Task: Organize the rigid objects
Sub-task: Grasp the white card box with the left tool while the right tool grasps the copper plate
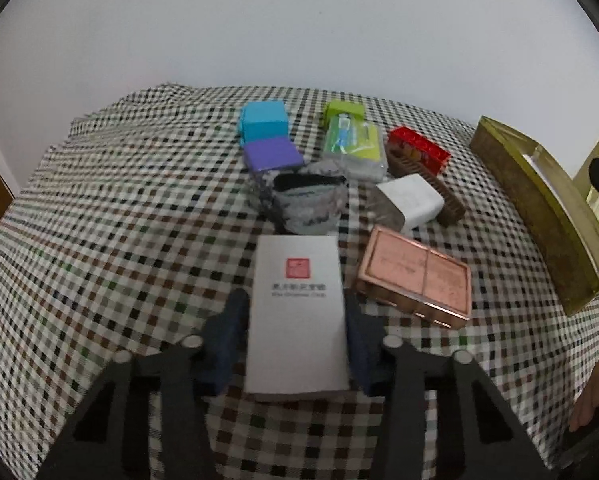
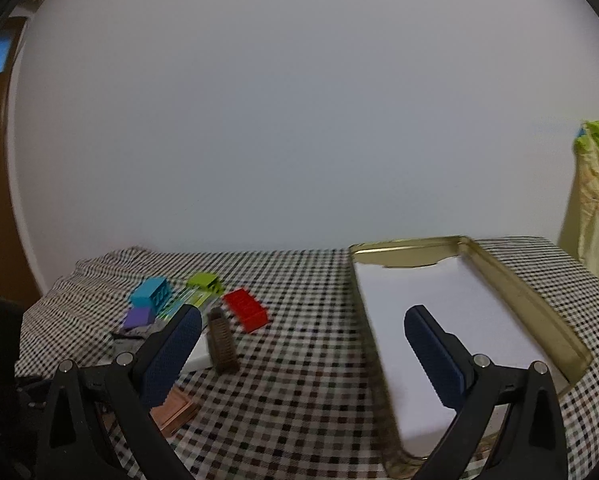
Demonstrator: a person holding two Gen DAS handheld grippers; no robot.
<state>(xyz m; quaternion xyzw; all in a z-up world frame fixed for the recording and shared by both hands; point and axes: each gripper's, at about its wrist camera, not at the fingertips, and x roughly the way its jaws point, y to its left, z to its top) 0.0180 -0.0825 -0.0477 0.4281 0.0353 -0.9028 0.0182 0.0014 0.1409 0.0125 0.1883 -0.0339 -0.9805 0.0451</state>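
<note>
Gripping the white booklet (image 1: 297,316), the left hand-held gripper (image 1: 295,344) begins sorting; right hand-held gripper (image 2: 299,344) wide, empty; gold tin (image 2: 539,304) holds nothing yet.

Surface (image 1: 111,208) covered by checked cloth. Lying on it: white box (image 1: 297,312), copper-pink case (image 1: 417,278), white block (image 1: 413,200), red brick (image 1: 417,150), blue brick (image 1: 264,122), purple brick (image 1: 273,154), green brick (image 1: 344,110), gold tin tray (image 1: 539,204) at right.
</note>
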